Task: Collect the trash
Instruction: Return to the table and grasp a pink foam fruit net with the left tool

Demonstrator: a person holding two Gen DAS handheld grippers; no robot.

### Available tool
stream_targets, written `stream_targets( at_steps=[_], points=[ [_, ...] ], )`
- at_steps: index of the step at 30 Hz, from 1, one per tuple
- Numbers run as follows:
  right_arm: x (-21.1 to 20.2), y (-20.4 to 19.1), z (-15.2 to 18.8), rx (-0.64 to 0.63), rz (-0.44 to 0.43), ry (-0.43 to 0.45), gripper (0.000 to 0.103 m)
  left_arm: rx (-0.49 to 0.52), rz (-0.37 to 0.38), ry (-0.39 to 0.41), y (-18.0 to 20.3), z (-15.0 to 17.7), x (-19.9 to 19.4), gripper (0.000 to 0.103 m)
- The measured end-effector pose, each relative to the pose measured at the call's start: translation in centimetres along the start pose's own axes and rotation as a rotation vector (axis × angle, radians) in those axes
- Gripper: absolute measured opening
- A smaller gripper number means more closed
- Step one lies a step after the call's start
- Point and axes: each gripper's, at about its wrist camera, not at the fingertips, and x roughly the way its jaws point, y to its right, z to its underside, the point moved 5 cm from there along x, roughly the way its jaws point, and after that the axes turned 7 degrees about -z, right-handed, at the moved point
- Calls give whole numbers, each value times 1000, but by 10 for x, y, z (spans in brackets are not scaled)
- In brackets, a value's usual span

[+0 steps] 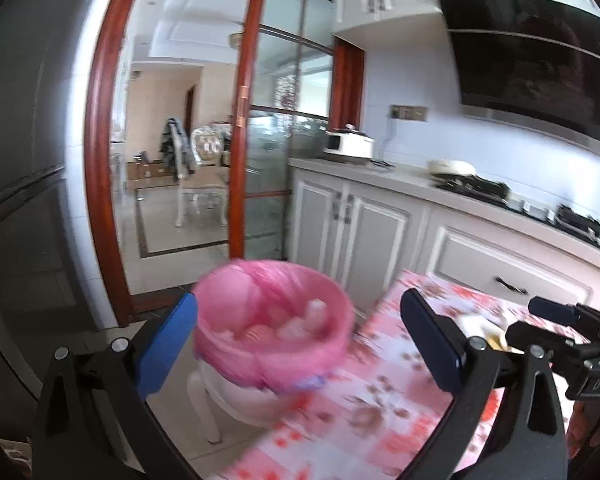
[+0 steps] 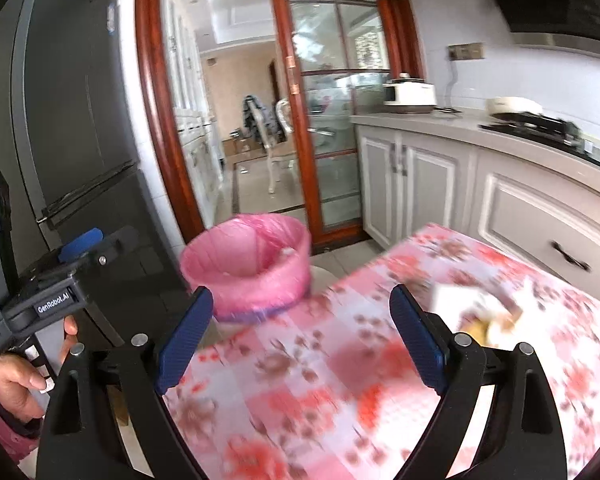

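A bin lined with a pink bag (image 1: 272, 320) stands on a white stool beside the table; pale scraps lie inside it. The bin (image 2: 248, 268) shows again in the right wrist view, past the table's corner. My left gripper (image 1: 300, 332) is open, its blue pads wide apart on either side of the bin in the picture, nothing between them. My right gripper (image 2: 302, 328) is open over the flowered tablecloth (image 2: 340, 380), empty too. Blurred white and yellowish trash (image 2: 488, 316) lies on the cloth to its right. The right gripper (image 1: 572, 332) also appears at the left view's right edge.
A dark fridge (image 2: 72, 120) stands at the left. White cabinets with a counter (image 2: 440, 120), a cooker and a stove run along the right. A red-framed glass door (image 2: 300, 100) opens onto another room. A hand (image 2: 20, 376) holds the left gripper.
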Motion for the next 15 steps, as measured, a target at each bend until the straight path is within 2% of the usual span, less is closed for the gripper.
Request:
stream_targets(
  at_steps=[7,15],
  points=[
    [-72,37,38,78,104,32,85,7,87,22,62,26,-37,98],
    [-117,72,84,157,197,43,85,84,227,-48,122,52,-47,98]
  ],
)
